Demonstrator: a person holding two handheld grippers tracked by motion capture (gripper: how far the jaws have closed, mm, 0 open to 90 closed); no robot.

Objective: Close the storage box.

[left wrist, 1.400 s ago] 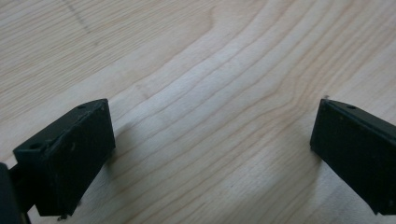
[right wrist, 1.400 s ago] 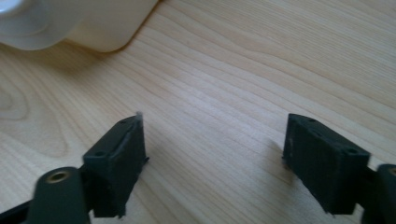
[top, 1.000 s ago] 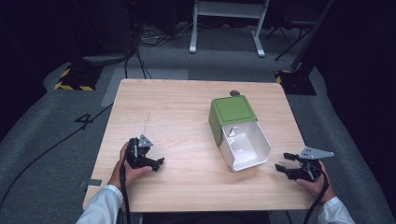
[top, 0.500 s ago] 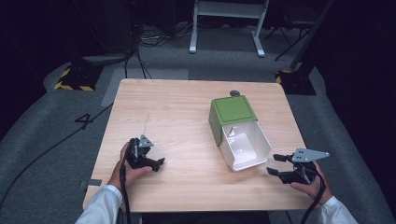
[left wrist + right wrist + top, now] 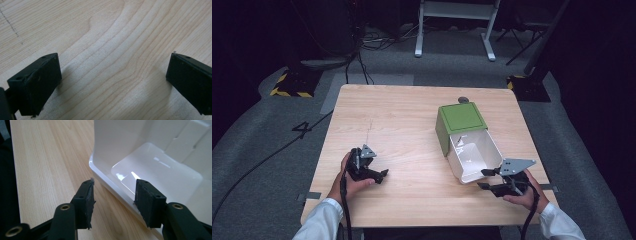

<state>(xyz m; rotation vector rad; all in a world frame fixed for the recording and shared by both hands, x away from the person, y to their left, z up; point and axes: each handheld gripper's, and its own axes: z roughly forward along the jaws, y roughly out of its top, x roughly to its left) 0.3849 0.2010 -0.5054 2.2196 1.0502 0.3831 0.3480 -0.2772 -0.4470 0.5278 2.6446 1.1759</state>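
A green box [image 5: 460, 120] stands on the right half of the wooden table [image 5: 402, 115], with its white drawer [image 5: 472, 155] pulled out toward me and nothing visible inside. My right gripper [image 5: 482, 179] is at the drawer's near front corner. In the right gripper view its jaws have just been closing; the gripper [image 5: 113, 192] straddles the drawer's rim [image 5: 110, 182], one jaw over the table, the other over the drawer's inside, pads clear of the wall. My left gripper [image 5: 382, 176] rests on the table at the near left, and the left gripper view shows it [image 5: 113, 75] open over bare wood.
A small dark round object [image 5: 463, 100] lies at the table's far edge behind the box. A white stand [image 5: 452, 30], cables and a yellow-and-black striped base [image 5: 292, 82] sit on the floor beyond. Table edges are close to both hands.
My right gripper has moved left from the table's right edge to the drawer's front corner, and its jaws have narrowed. The left gripper has stayed put.
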